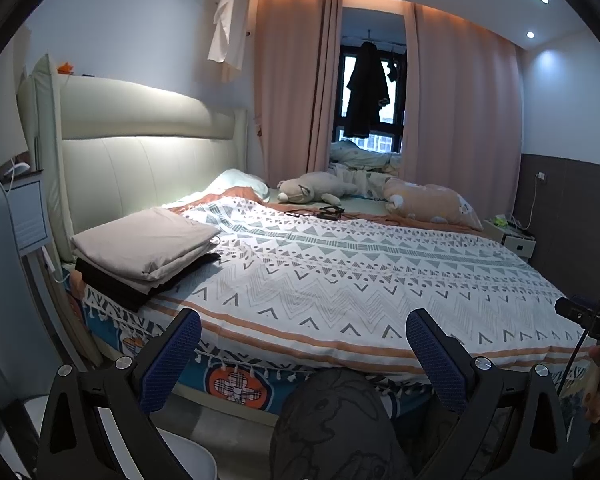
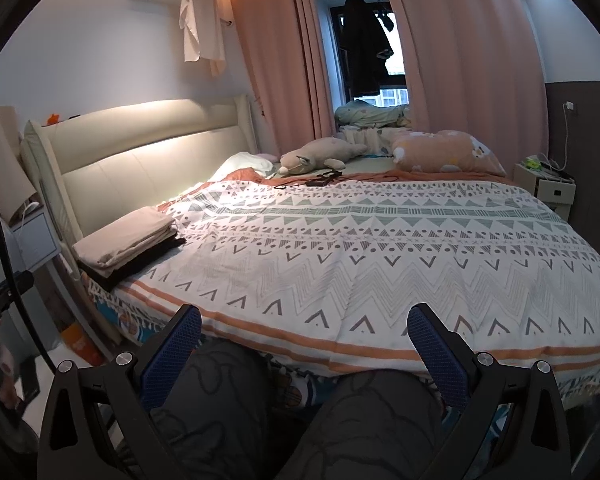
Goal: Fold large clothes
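A bed [image 1: 340, 272] spread with a zigzag-patterned cover [image 2: 380, 248] fills the room ahead of both tools. The left gripper [image 1: 303, 354] hangs at the bed's near edge with its blue-padded fingers [image 1: 172, 356] spread wide, holding and touching nothing. The right gripper [image 2: 304, 354] is likewise wide apart and empty, above the person's knees [image 2: 372, 420]. The folded clothes [image 1: 144, 254], beige on black, sit stacked ahead and to the left of both tools.
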Demonstrator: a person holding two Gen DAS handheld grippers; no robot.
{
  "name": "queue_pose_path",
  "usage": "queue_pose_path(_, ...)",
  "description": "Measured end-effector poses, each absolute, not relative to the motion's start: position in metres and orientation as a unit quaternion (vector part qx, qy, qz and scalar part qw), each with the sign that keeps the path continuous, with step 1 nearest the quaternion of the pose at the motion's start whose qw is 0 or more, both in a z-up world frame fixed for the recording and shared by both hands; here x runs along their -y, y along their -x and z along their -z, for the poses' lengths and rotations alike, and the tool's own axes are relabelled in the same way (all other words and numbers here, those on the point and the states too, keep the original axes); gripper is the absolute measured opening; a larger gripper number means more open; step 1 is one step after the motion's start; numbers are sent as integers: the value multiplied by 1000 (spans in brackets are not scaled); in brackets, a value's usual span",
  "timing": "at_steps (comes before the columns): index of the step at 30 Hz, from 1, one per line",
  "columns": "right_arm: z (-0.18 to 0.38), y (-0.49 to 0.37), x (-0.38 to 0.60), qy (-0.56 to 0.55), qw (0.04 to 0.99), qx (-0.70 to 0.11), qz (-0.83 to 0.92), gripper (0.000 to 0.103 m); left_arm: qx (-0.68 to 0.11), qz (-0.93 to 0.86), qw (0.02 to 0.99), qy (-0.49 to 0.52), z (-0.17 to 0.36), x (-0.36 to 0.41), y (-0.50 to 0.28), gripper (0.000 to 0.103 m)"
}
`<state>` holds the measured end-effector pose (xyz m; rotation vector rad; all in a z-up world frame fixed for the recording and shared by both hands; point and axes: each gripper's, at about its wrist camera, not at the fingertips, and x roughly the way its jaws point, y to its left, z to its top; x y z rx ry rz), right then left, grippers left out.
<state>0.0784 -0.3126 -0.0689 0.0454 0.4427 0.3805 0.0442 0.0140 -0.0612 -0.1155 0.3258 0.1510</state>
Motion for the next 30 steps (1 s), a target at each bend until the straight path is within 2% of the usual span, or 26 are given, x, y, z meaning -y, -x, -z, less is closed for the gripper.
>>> queue_pose_path(30,71,-71,305,-15,956,-231,-180,103,-153,-66,984,58,65,-12,-30,102)
